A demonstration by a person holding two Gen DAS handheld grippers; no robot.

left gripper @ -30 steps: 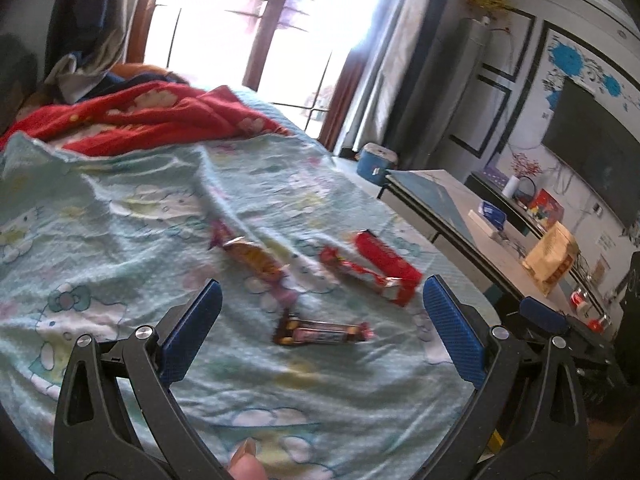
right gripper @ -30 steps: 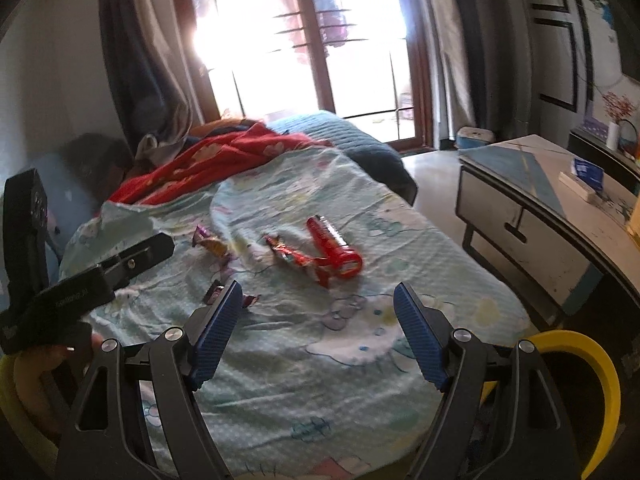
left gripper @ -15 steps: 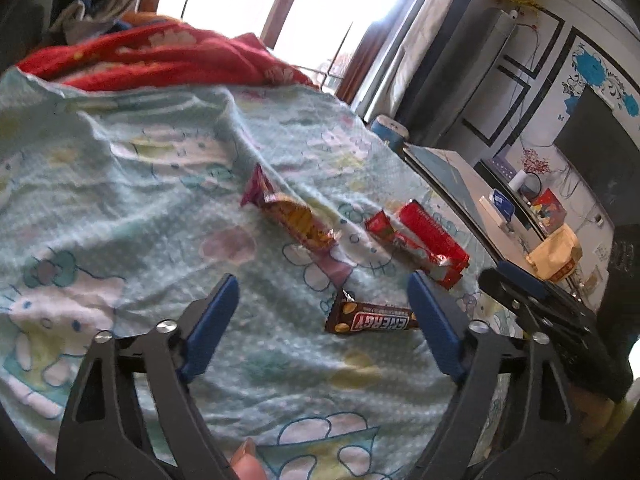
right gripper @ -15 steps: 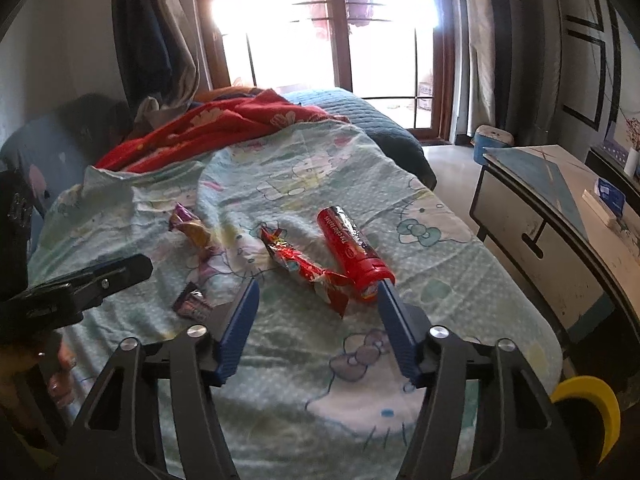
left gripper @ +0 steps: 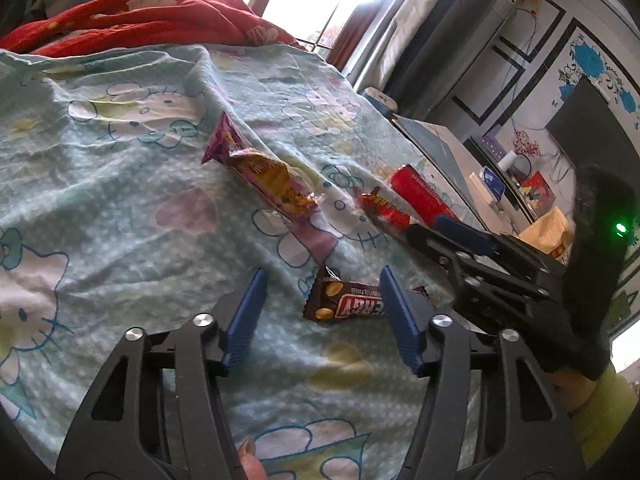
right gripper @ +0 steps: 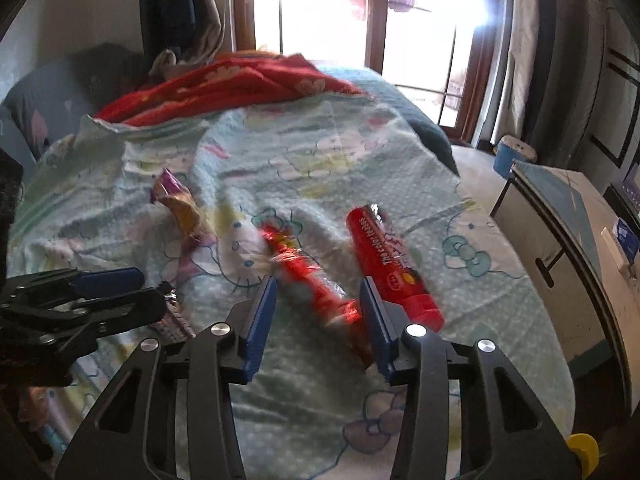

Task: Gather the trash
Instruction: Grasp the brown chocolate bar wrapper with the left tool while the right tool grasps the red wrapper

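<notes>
Wrappers lie on the light blue cartoon-print bed sheet (left gripper: 100, 208). My left gripper (left gripper: 322, 312) is open, its blue pads on either side of a brown candy bar wrapper (left gripper: 348, 304). My right gripper (right gripper: 320, 308) is open around a crinkled red wrapper (right gripper: 312, 280). A red tube package (right gripper: 388, 264) lies just right of it. A purple and gold wrapper (left gripper: 260, 172) lies farther back; it also shows in the right wrist view (right gripper: 180, 208). The right gripper appears in the left wrist view (left gripper: 460, 240).
A red blanket (right gripper: 224, 88) is bunched at the head of the bed. A low table (right gripper: 568, 240) stands to the right with small items on it. A blue bin (right gripper: 512, 156) sits on the floor near the window. A yellow rim (right gripper: 582, 446) shows at bottom right.
Both grippers have moved forward and down toward the sheet and narrowed. The left now straddles the brown bar, the right straddles the crinkled red wrapper.
</notes>
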